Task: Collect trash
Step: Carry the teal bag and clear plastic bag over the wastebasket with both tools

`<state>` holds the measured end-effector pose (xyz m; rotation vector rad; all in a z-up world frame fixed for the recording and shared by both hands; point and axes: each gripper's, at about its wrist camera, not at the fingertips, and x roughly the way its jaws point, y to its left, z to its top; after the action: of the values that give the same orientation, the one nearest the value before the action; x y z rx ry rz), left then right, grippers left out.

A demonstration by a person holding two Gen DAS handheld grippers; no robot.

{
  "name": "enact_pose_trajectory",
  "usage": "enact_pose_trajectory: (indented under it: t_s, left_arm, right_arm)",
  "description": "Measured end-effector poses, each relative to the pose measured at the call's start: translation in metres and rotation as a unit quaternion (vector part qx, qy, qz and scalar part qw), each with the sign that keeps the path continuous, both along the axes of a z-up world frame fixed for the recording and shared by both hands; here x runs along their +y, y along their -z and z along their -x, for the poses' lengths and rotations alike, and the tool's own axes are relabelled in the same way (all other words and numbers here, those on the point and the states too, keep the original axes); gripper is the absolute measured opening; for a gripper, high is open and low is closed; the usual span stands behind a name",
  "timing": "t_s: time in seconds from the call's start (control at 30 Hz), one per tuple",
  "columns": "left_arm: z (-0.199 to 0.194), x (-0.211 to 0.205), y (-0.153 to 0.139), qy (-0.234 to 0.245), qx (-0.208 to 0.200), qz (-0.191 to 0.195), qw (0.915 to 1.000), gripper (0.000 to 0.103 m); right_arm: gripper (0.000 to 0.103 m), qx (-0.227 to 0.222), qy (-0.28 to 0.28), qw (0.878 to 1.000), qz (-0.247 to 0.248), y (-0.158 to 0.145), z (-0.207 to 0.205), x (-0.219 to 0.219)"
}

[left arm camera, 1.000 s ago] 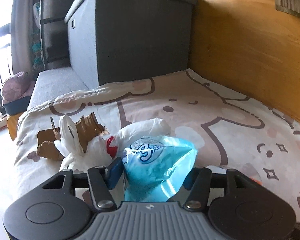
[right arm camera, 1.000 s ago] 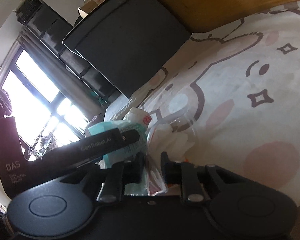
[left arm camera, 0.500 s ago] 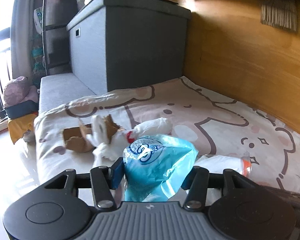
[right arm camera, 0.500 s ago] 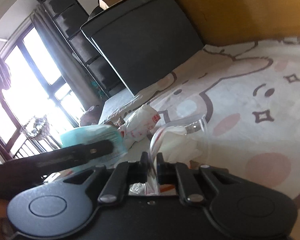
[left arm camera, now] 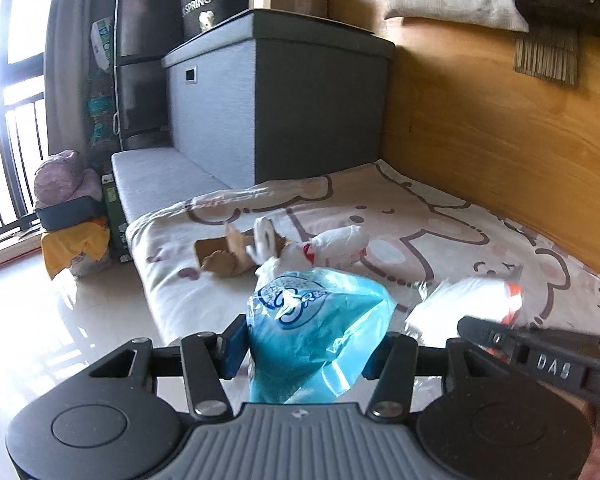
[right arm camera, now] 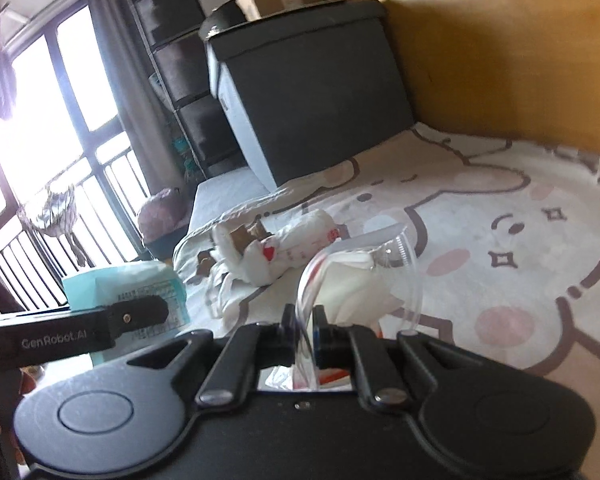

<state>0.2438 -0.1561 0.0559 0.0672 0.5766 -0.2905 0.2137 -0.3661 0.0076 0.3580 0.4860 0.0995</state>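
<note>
A crinkled, glossy blue plastic wrapper printed with a white logo [left arm camera: 320, 328] is clamped between the blue-padded fingers of the left gripper [left arm camera: 304, 354], its jaws drawn in against the soft, bulging film; the wrapper's longer side is seen running away from the gripper, its puffed end rising above the fingertips; the same pack is seen side-on as a pale blue block [right arm camera: 128, 284] from the right wrist view. The right gripper [right arm camera: 303, 326] is nearly closed, its jaws pinched on a thin, transparent plastic sheet [right arm camera: 364, 264]; this clear film is arched up and over from the pads in a stiff loop, and white crumpled material is visible behind it; whether that material is part of the same item cannot be told. In the left view this held piece appears as a blurred white and orange bundle [left arm camera: 468, 300] beside the right gripper's black finger. More trash is left on the cream cartoon-print bedsheet [left arm camera: 440, 216]: torn brown cardboard pieces [left arm camera: 220, 256], lying flat and ragged, and a soft white plastic bag with red print [left arm camera: 328, 244], stretched lengthwise across the sheet and touching the cardboard. A grey fabric storage box [left arm camera: 276, 96] is set at the far end of the bed against a smooth wooden wall panel [left arm camera: 500, 120].
</note>
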Motion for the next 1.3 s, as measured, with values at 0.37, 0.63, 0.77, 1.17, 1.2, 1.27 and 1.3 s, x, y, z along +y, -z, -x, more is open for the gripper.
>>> enact_pose_trajectory:
  t_s: [0.37, 0.63, 0.77, 1.17, 1.2, 1.27, 1.3]
  left_arm:
    - [0.049, 0.057, -0.025, -0.035, -0.008, 0.010, 0.9993, 0.053]
    - [0.075, 0.101, -0.035, -0.069, -0.005, 0.005, 0.9976, 0.053]
    - [0.086, 0.121, -0.035, -0.091, -0.001, 0.007, 0.9958, 0.053]
    - [0.108, 0.178, -0.020, -0.151, 0.016, 0.008, 0.9883, 0.053]
    - [0.109, 0.183, -0.017, -0.155, 0.019, 0.008, 0.9876, 0.053]
    - [0.111, 0.192, -0.012, -0.164, 0.024, 0.010, 0.9861, 0.053]
    - [0.112, 0.196, -0.009, -0.167, 0.027, 0.012, 0.9854, 0.053]
  right_arm:
    - [0.008, -0.009, -0.013, 0.997, 0.072, -0.045, 0.039, 0.041]
    - [0.008, -0.008, -0.030, 0.995, 0.094, -0.059, 0.052, 0.079]
    - [0.008, -0.010, -0.044, 0.994, 0.103, -0.062, 0.057, 0.098]
    - [0.008, -0.008, -0.104, 0.989, 0.107, -0.052, 0.059, 0.161]
    - [0.008, -0.006, -0.112, 0.987, 0.110, -0.049, 0.059, 0.168]
    - [0.008, -0.002, -0.124, 0.986, 0.115, -0.045, 0.058, 0.180]
    - [0.008, 0.001, -0.129, 0.985, 0.115, -0.042, 0.057, 0.186]
